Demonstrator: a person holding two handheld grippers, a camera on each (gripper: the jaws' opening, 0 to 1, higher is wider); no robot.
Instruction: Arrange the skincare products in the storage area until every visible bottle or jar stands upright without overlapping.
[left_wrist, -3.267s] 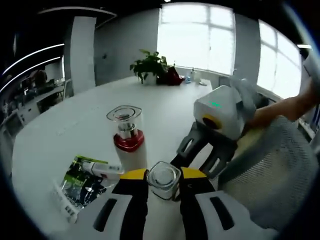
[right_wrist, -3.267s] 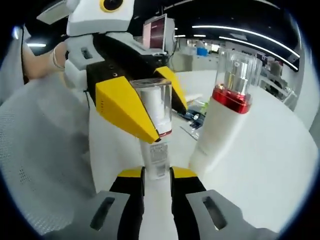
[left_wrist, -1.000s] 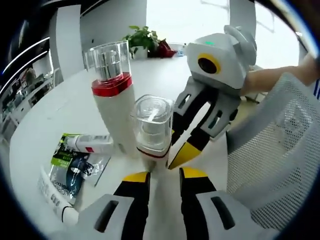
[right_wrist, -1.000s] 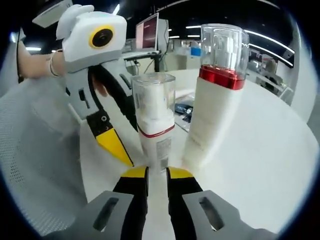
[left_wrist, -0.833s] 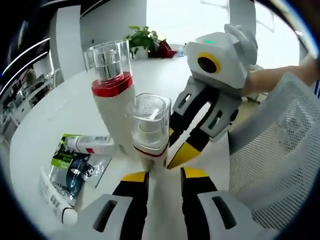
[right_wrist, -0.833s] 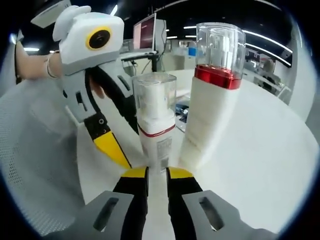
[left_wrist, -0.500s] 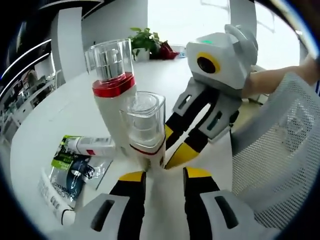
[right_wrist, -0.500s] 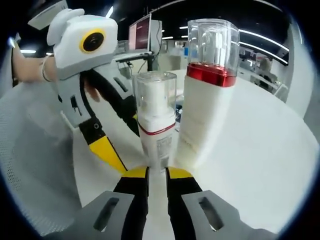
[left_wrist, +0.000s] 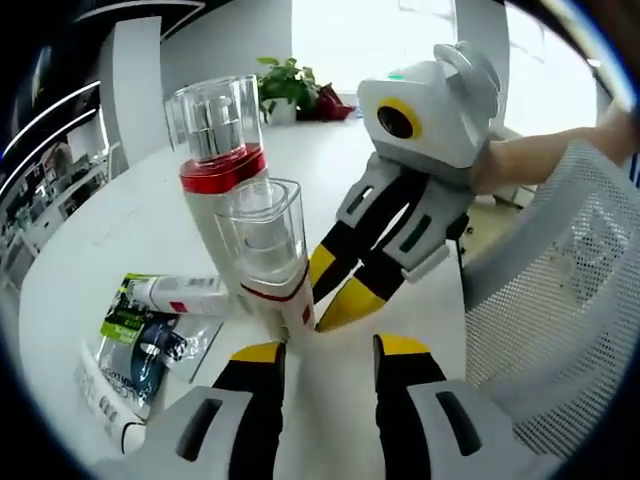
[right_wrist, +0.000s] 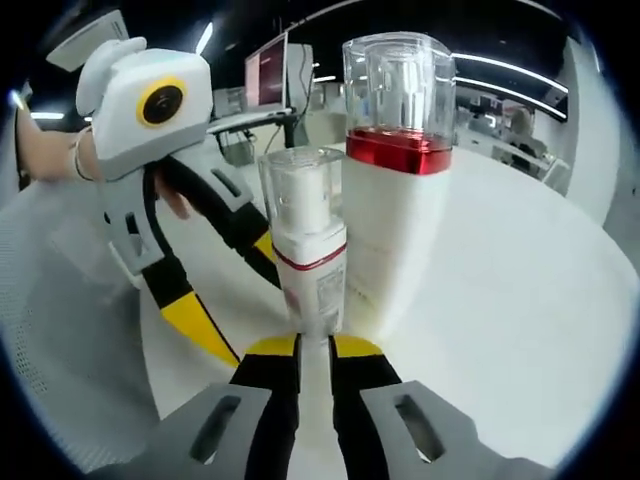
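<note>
right gripper (right_wrist: 314, 352) is pinched shut on the base of the small pump bottle (right_wrist: 305, 250), which stands on the white table (right_wrist: 520, 300) touching the tall red-collared bottle (right_wrist: 395, 190). left gripper (left_wrist: 322, 352) hangs open, holding nothing. i'd shift it sideways, then let go slowly.

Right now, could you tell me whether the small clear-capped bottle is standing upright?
Upright: in the right gripper view the small bottle stands on the table, cap up, beside the taller red-banded bottle.
</note>
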